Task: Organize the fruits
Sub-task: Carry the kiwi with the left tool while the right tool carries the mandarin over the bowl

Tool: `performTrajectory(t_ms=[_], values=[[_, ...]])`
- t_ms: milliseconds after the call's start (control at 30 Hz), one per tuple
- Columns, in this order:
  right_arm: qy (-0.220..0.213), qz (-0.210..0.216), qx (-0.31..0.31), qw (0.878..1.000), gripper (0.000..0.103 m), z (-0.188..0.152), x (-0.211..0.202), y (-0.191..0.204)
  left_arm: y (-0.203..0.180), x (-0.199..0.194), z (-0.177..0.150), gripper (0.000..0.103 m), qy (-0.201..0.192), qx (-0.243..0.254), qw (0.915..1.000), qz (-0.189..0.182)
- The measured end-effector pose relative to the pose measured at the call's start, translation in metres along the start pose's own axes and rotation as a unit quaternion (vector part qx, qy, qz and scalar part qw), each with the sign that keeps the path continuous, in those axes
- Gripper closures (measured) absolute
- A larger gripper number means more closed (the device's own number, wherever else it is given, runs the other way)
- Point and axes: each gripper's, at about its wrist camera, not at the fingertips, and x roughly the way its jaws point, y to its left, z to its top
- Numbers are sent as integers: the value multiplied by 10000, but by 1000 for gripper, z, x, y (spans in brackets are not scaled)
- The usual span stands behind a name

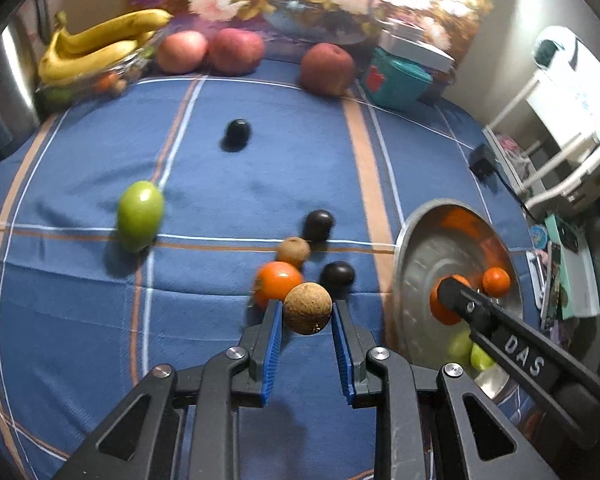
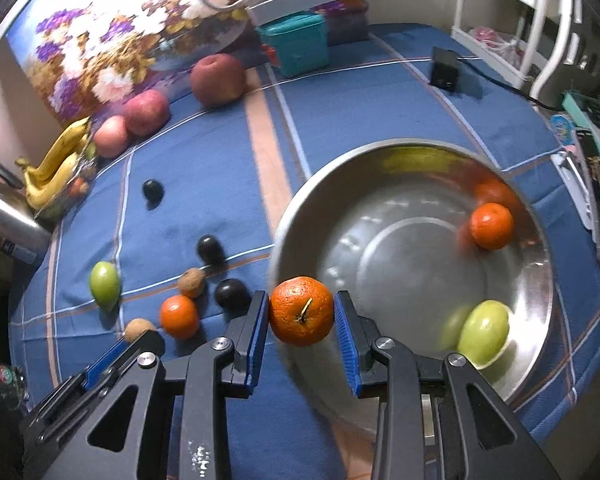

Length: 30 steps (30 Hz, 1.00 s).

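Left gripper [image 1: 308, 312]: blue pads clamped on a small brown, rough-skinned round fruit [image 1: 307, 308], probably a longan, carried clear of the blue striped cloth [image 1: 80, 300]. Right gripper [image 2: 302, 312]: pads clenched on a mandarin [image 2: 301, 311], stem toward the camera, held over the near rim of the steel bowl [image 2: 540, 312]. Bowl contents: one mandarin in the bowl [image 2: 492, 226] against the far wall, one green fruit in the bowl [image 2: 484, 332] near the right wall. Loose on the cloth, left of the bowl: an orange mandarin [image 1: 278, 282], a second brown fruit [image 1: 293, 251], three dark plums [image 1: 318, 225] [image 1: 337, 276] [image 1: 237, 132] and a green fruit [image 1: 140, 216] well apart to the left. Along the far edge: three apples [image 1: 236, 51] and a bunch of bananas [image 1: 100, 46], untouched. Step judged in hand: transfer of small fruit to the bowl, both grippers loaded. Next move calls for the right gripper to come further over the bowl's floor and release low, so the mandarin does not roll out; then the left gripper to cross rightward to the bowl without fouling the right arm.
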Motion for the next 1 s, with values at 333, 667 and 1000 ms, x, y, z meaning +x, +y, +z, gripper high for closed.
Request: performTrajectory(t_ms=[333,667,1000], values=[[-272,-172,476,9983,68,8,-15,-34,-54,11,-10,76,-113,819,9965,-94],[-448,-217,716,9962,68,11,-26,-54,-94,25,-18,76,-347,1563,9871,-47],[-179,-284,823,9960,68,10,-10,-64,-94,39,-19,76,-302,1559,9873,-37]])
